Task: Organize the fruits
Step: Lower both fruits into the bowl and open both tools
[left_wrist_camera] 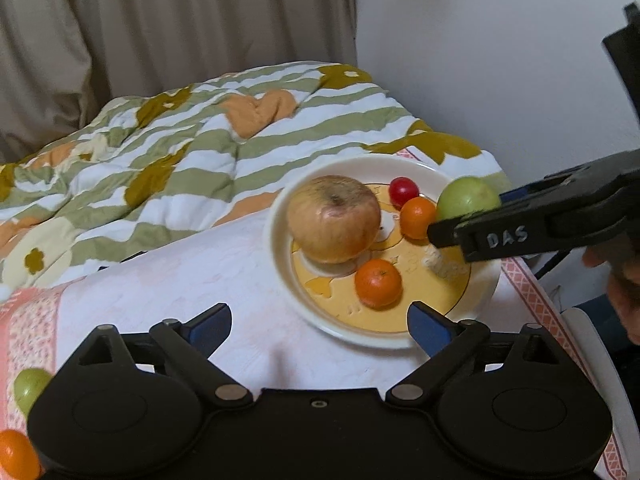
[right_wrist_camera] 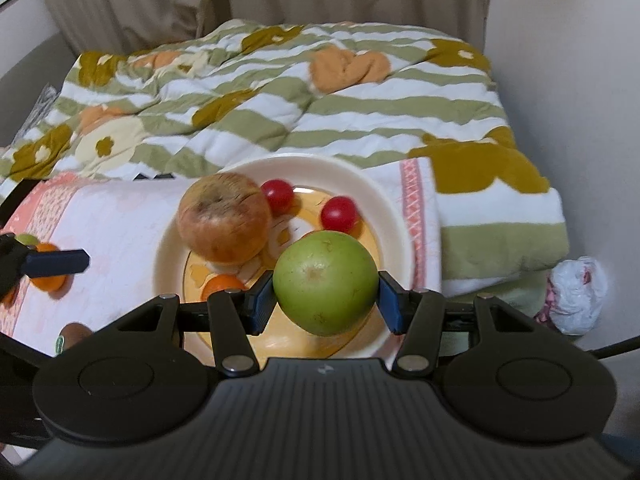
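Green fruit (right_wrist_camera: 326,282) sits pinched between the blue pads of the right tool (right_wrist_camera: 326,296), held over the near edge of the cream plate (right_wrist_camera: 396,216). On that plate lie a large brownish apple (right_wrist_camera: 224,222), two red cherry tomatoes (right_wrist_camera: 338,213) and a small orange (left_wrist_camera: 378,283). Left tool (left_wrist_camera: 320,326) hangs spread wide with nothing between its pads, over the pink-patterned cloth on the table (left_wrist_camera: 200,272) just beside the plate. More fruit lies at the table's left edge (left_wrist_camera: 30,388)
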Available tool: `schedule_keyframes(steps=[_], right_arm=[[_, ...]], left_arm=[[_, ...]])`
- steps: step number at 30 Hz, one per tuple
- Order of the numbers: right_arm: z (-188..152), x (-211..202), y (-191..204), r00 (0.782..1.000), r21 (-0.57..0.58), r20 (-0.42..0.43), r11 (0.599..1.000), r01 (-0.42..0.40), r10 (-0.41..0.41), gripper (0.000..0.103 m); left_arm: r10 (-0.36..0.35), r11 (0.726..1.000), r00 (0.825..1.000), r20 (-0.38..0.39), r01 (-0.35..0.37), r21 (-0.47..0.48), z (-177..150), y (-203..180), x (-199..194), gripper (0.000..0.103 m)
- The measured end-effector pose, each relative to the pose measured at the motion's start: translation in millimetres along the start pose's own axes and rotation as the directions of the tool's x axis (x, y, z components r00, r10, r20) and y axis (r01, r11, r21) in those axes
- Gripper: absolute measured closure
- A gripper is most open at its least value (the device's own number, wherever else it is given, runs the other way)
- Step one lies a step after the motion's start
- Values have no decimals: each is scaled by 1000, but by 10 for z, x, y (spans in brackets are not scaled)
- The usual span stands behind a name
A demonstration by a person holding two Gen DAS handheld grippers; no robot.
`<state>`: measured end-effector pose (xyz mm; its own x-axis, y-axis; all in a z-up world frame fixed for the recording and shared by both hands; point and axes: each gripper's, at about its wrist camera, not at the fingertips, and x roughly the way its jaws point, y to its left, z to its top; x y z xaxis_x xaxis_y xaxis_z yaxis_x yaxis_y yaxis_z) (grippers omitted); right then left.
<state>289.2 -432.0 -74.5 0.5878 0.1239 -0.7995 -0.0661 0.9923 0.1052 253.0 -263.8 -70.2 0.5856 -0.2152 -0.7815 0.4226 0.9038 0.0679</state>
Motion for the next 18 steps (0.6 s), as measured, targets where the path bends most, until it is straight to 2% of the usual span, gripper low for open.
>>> schedule_keyframes(steps=[6,15,16,18], right_arm=[[-121,190,100,999,-44,-40,999,-19,17,34],[-174,213,114,999,-74,-22,997,-29,27,32],[-176,181,115,999,-81,-7,996,-38,37,29],[-175,115,116,999,-89,15,995,-42,44,13]], left_arm=[[11,999,1000,-5,-11,-45,-109,65,-30,5],[30,998,999,25,-28,-59,-187,81,-128,5],[30,997,999,31,-28,-65,-200,86,-148,5],[32,997,999,35,-29,-75,-214,94,-177,5]])
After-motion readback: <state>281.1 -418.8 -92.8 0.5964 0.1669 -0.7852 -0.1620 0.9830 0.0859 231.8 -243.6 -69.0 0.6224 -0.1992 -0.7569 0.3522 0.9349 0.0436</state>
